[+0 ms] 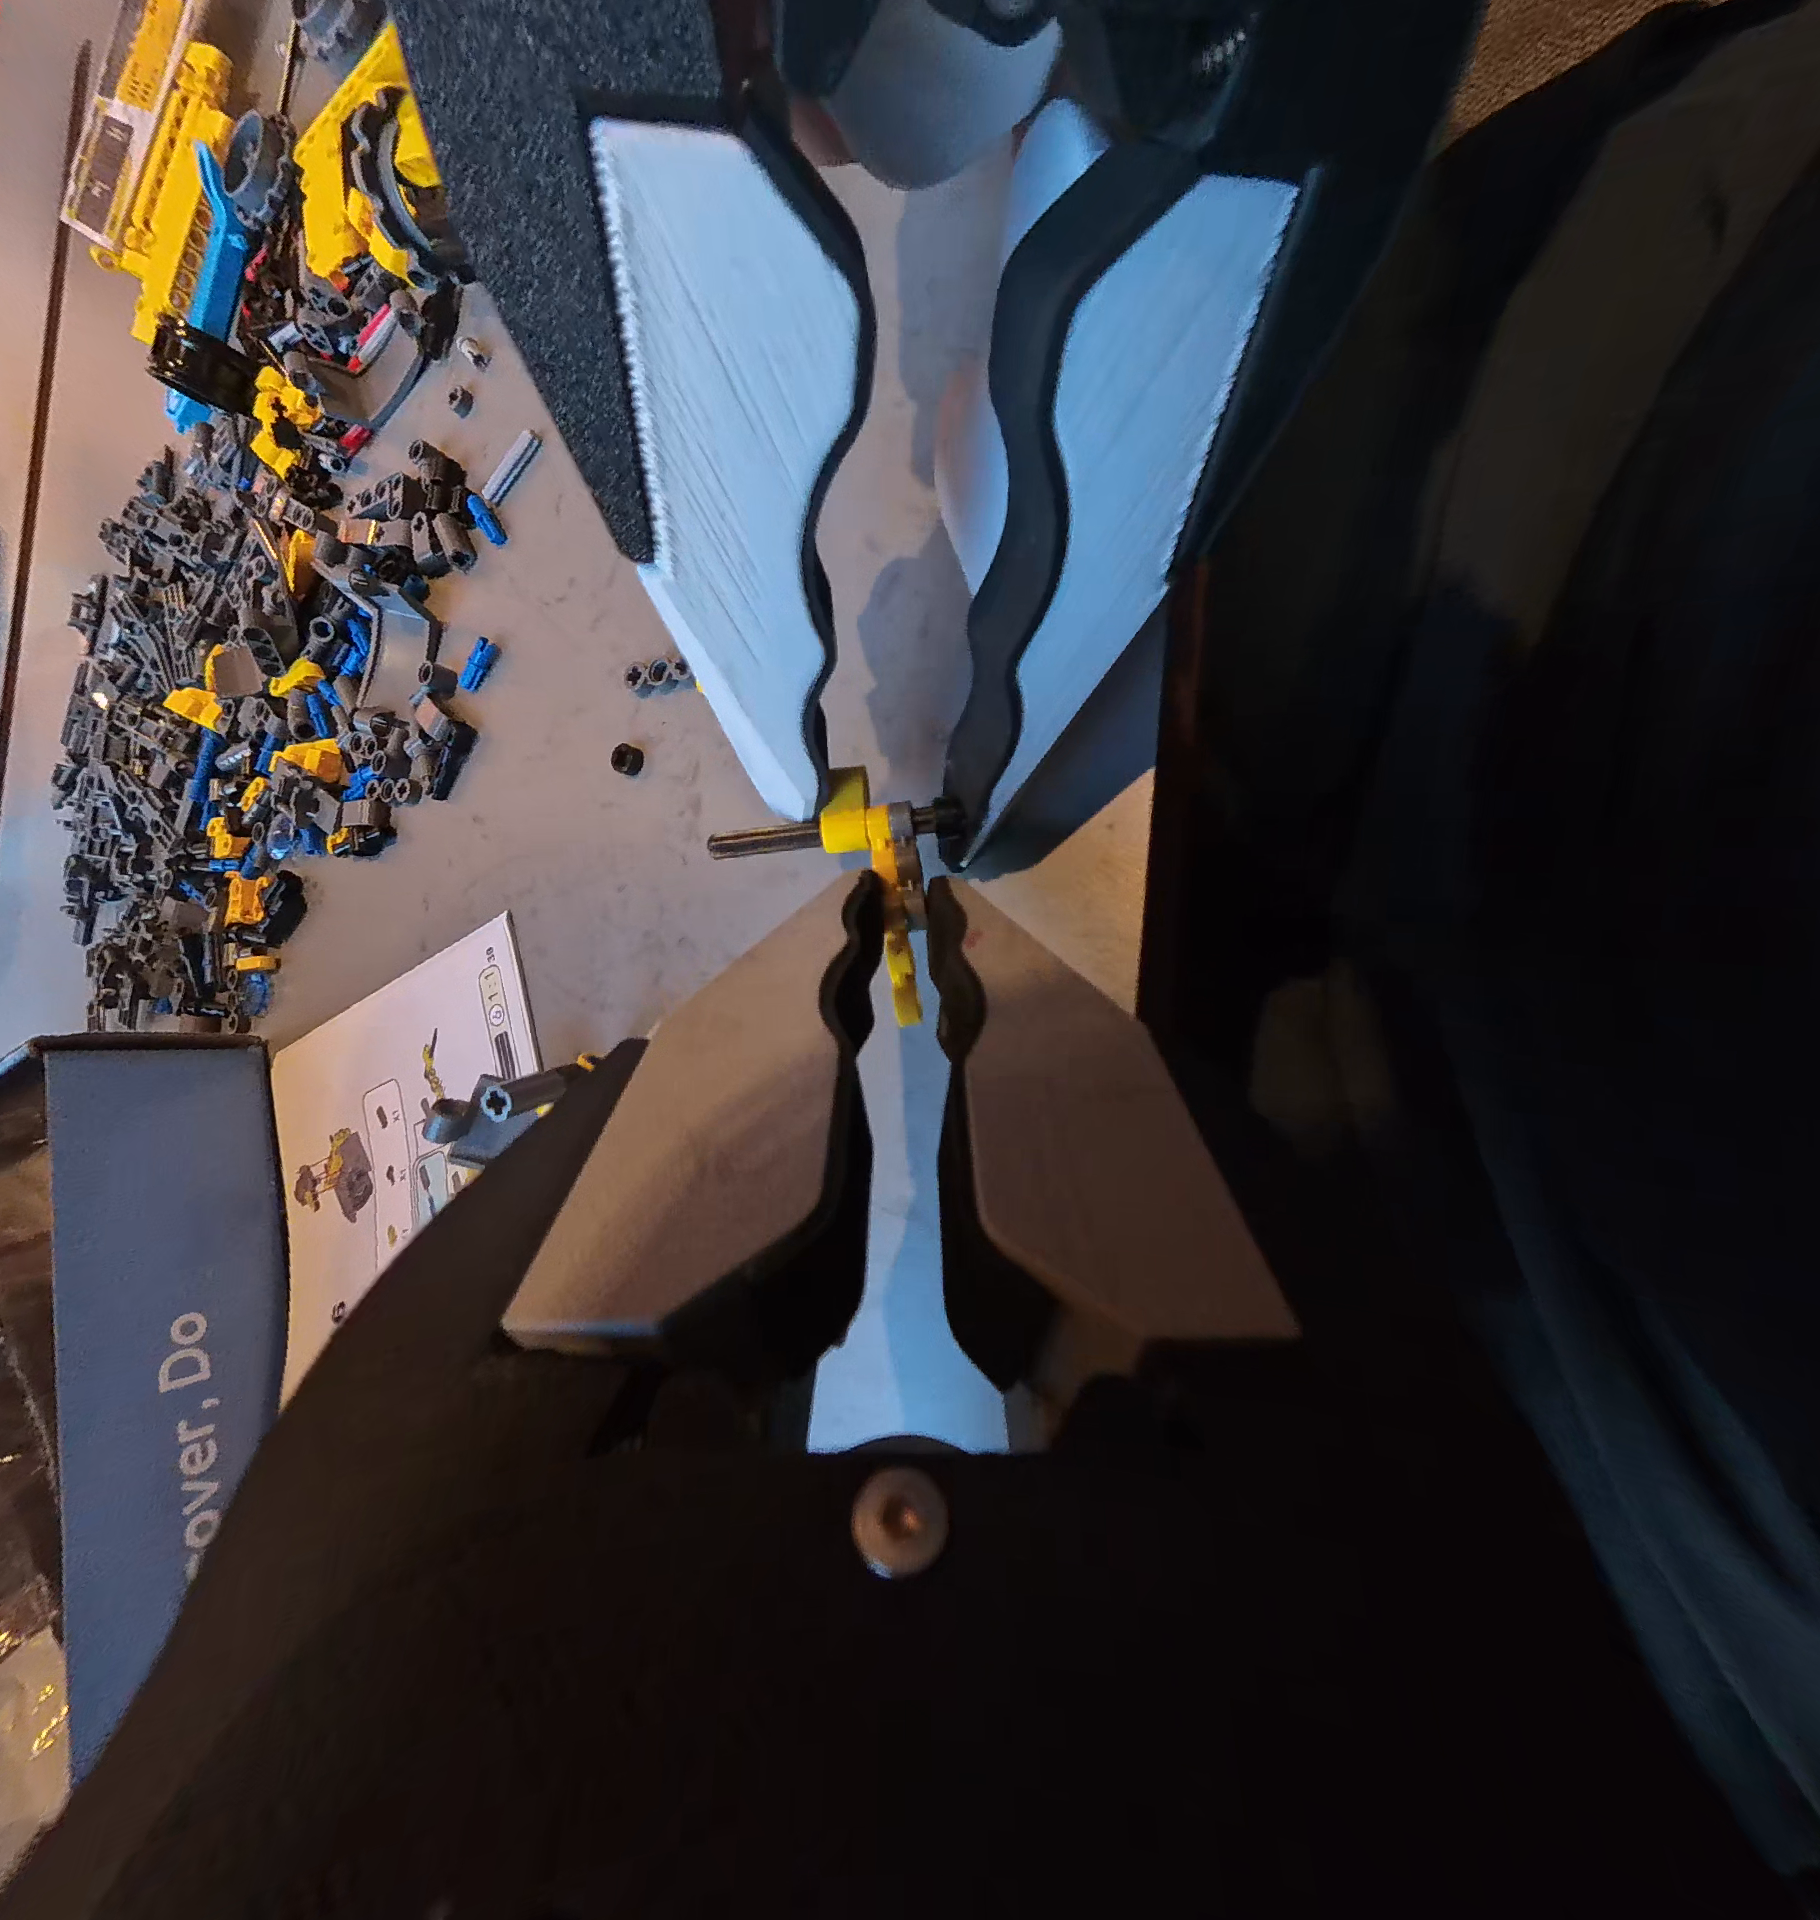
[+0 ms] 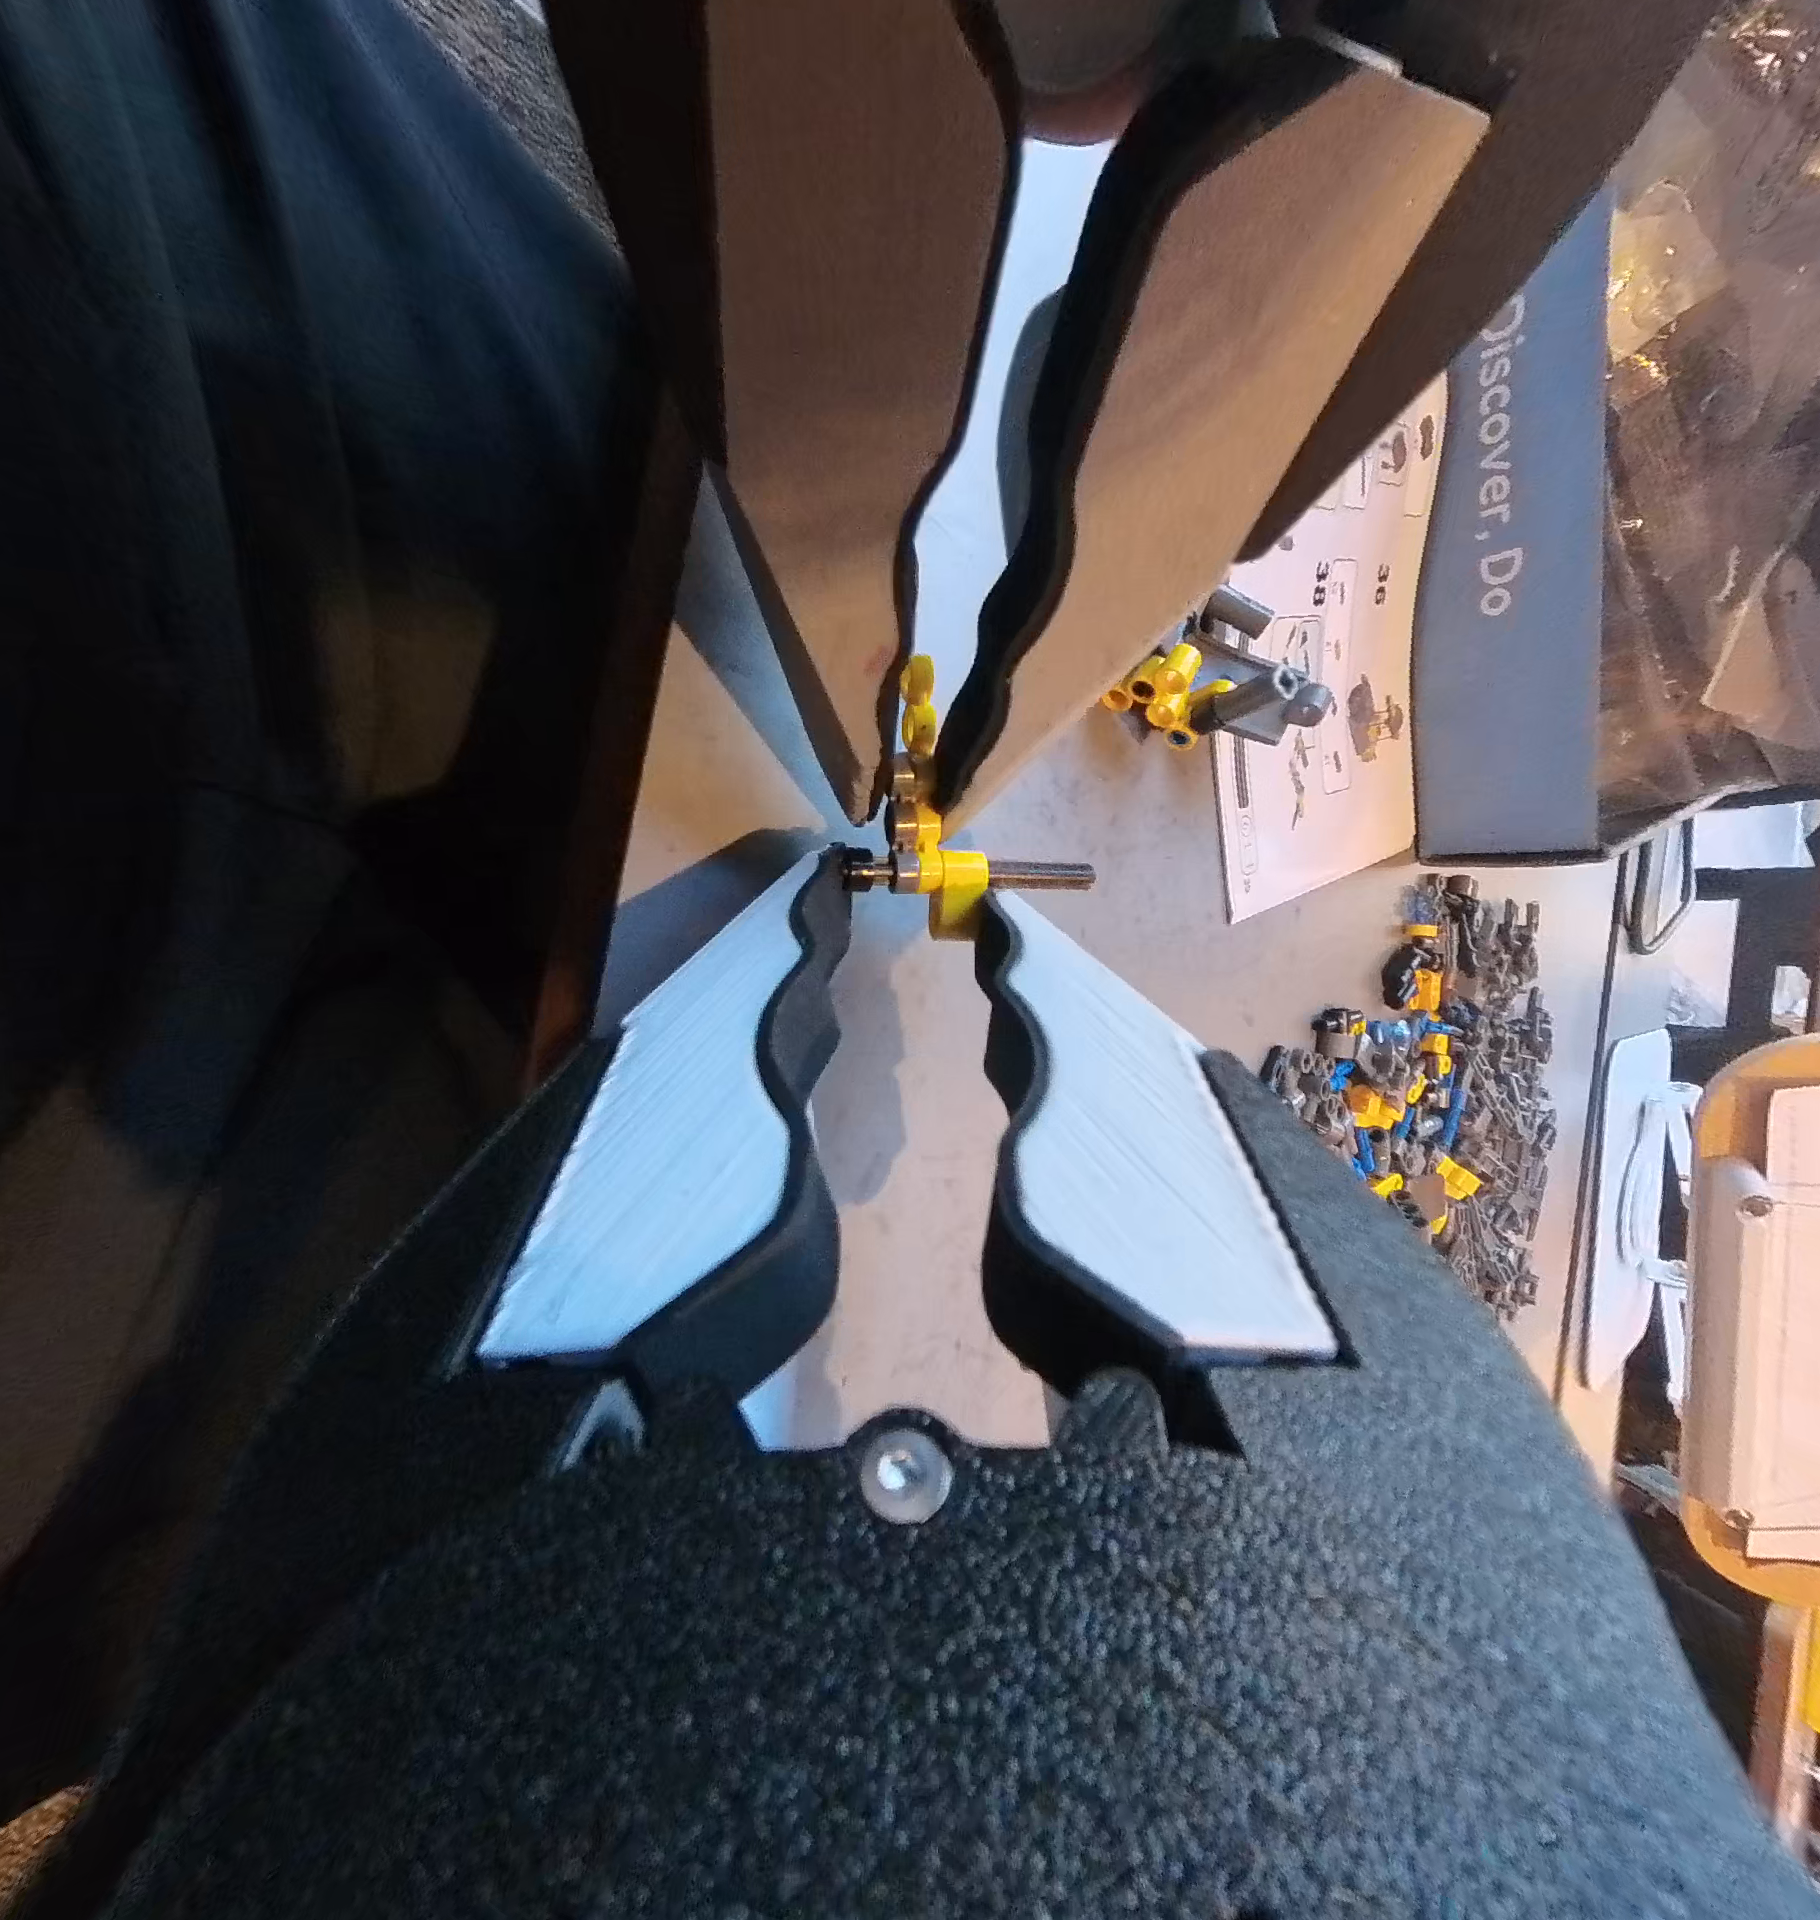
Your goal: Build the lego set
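**Tan-fingered left gripper (image 1: 898,883) and white-fingered right gripper (image 2: 911,894) meet tip to tip**

Black housings fill the bottom of both wrist views, and from each I look straight along the fingers at the other gripper. Both hang over the pale grey desk (image 1: 594,831), by the edge where the person's dark clothing (image 1: 1560,935) begins. Further in on the desk lie a blue-grey cardboard box (image 1: 168,1299), a white printed instruction booklet (image 1: 418,1039) and a heap of small grey, blue and yellow plastic bricks (image 1: 241,727).

Between the tips sits a small yellow-and-grey plastic brick assembly (image 1: 885,831), clear of the desk. Its flat yellow arm (image 1: 901,966) runs back between my left fingers, which are closed tight on it.

Its dark grey axle rod (image 1: 760,840) lies crosswise to both grippers, the long free end pointing inward, away from the person. My right jaws stand partly closed, spanning that axis. One tip touches the black axle end. The other presses the round yellow connector (image 1: 846,821) threaded on the rod. I read that as a lengthwise pinch.
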Motion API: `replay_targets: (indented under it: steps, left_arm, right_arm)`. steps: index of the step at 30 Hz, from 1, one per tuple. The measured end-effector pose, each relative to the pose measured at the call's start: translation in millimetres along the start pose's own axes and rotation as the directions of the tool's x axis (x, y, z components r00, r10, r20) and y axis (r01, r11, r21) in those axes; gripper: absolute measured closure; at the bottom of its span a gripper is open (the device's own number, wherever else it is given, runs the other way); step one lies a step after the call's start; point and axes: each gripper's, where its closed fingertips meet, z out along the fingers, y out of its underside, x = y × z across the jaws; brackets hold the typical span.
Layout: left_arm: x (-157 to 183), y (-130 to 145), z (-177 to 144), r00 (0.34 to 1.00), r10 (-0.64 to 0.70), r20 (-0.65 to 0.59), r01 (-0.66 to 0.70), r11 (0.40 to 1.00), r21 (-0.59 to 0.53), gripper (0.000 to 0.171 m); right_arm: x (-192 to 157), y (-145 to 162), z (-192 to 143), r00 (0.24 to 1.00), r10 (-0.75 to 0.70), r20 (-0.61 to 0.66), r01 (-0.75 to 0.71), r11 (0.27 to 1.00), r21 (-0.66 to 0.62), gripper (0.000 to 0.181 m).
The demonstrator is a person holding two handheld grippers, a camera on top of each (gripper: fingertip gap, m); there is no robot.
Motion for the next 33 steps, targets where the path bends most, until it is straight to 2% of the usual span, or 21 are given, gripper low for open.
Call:
replay_targets:
  steps: [10,23,33]
  left_arm:
    - [2.6,1.5,0.2,1.000,0.006,0.027,-0.005,1.000,-0.006,0.165]
    - [3.9,1.9,1.7,0.997,0.022,0.073,-0.021,1.000,-0.010,0.165]
    - [6.3,2.3,1.7,0.994,0.051,0.092,-0.049,0.998,-0.024,0.165]
  right_arm:
    - [-0.8,-1.5,0.0,0.997,-0.069,-0.017,0.069,0.997,-0.026,0.160]
    - [-1.5,-1.7,-0.2,0.997,-0.070,-0.042,0.069,0.997,-0.023,0.162]
    - [-1.5,-2.8,-0.8,0.988,-0.128,-0.084,0.125,0.991,-0.044,0.162]
